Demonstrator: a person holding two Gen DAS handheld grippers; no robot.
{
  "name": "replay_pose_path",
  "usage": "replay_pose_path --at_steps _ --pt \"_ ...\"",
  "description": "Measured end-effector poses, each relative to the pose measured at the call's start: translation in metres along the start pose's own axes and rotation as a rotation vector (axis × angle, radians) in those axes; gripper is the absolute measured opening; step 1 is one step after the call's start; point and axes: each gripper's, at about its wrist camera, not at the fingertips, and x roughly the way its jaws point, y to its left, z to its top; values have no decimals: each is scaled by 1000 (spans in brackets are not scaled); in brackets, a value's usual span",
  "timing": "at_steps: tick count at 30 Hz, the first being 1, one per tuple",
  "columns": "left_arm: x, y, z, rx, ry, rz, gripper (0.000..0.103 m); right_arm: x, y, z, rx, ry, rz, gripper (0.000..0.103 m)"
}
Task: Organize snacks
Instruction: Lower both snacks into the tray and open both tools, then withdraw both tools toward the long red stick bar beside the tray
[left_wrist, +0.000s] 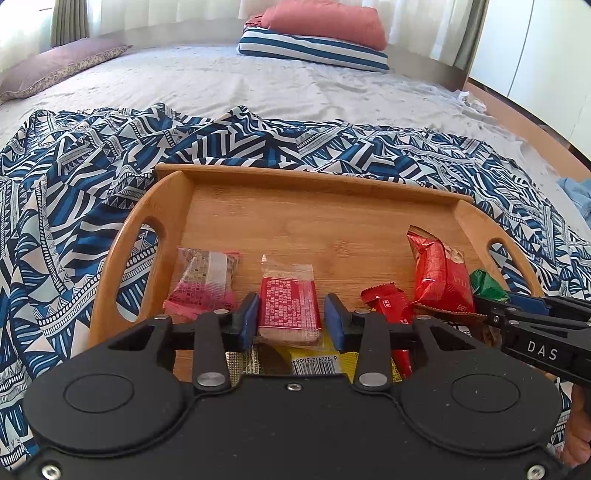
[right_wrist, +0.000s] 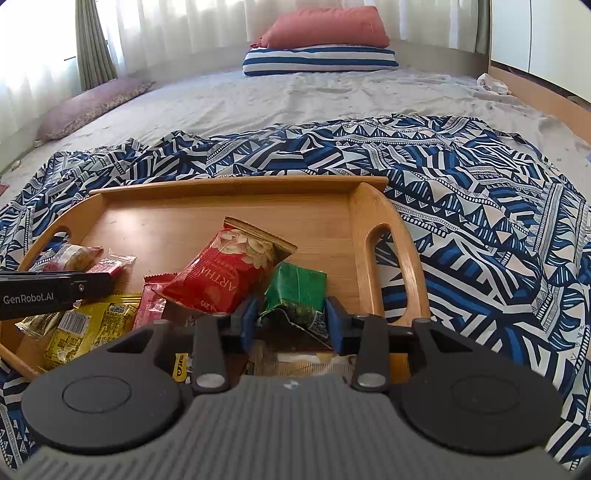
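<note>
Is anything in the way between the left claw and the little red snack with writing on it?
No. The red snack already sits between the left gripper's blue pads, with a small gap beside the right pad. Nothing blocks it on the wooden tray.

Both wrist cameras look steeply down, close over one shared tray (left_wrist: 173, 206) (side by side).

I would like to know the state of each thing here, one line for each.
left gripper: open, red-label packet between the pads
red-label packet: lying flat, sealed
right gripper: open around the green packet
green packet: crumpled, lying in the tray
red bag: sealed, tilted
wooden tray: resting on patterned cloth
</note>
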Motion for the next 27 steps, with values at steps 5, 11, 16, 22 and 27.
replay_pose_path --at_steps 5,11,16,22,27 --pt "-7 -1 0 4 -12 0 59 -5 -1 1 3 -8 3 62" --pt "-30 -4 -2 36 -71 -19 83 -20 -4 1 6 -26 10 69" --pt "-51 -5 -6 55 -96 -33 90 -34 -6 -1 -6 -51 -3 75" --pt "-79 -7 -19 70 -134 -50 98 -56 -9 -9 -14 -78 12 87" --pt "-103 -12 -36 104 -151 -77 100 -75 -10 -21 -42 -102 14 91"
